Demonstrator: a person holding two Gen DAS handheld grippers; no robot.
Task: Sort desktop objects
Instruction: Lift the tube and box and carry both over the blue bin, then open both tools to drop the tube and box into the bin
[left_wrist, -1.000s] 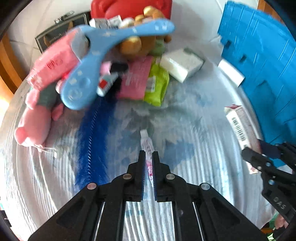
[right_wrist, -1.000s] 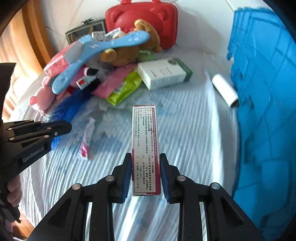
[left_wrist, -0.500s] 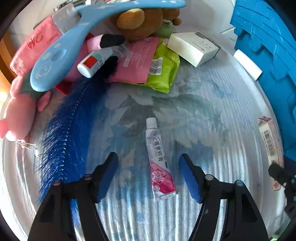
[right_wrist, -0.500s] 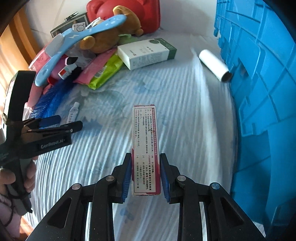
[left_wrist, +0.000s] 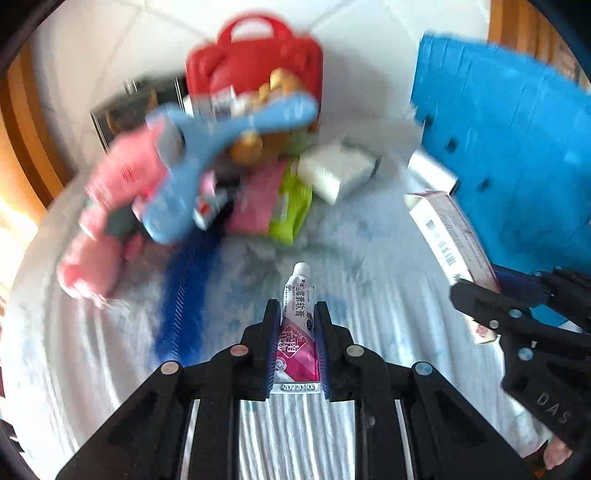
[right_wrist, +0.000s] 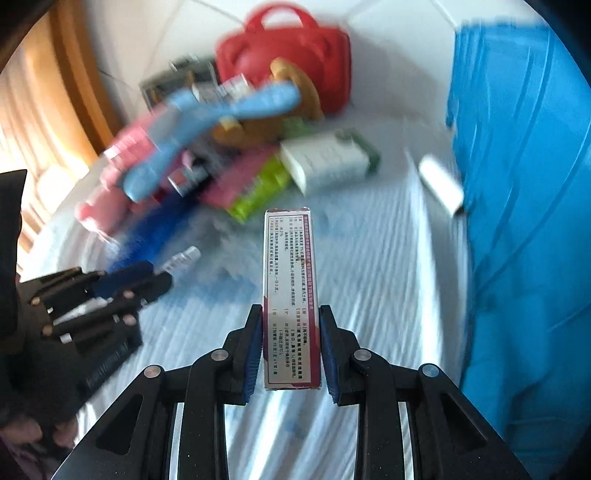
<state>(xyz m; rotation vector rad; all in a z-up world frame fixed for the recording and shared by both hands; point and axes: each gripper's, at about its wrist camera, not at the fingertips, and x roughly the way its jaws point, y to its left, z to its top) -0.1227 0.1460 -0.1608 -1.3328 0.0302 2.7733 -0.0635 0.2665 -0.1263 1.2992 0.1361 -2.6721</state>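
Left hand-held gripper (left_wrist: 295, 343) clamped on tube (left_wrist: 298, 325), jaws just closed, tube lifted above counter (left_wrist: 369, 258) middle. Right hand-held gripper (right_wrist: 291, 350) clamped on box (right_wrist: 290, 295). Tube light, soft, squashable: hold at crimped end. Box light, stiff-sided, crushable.

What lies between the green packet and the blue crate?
A white box and a white roll on the cloth, seen in the right wrist view.
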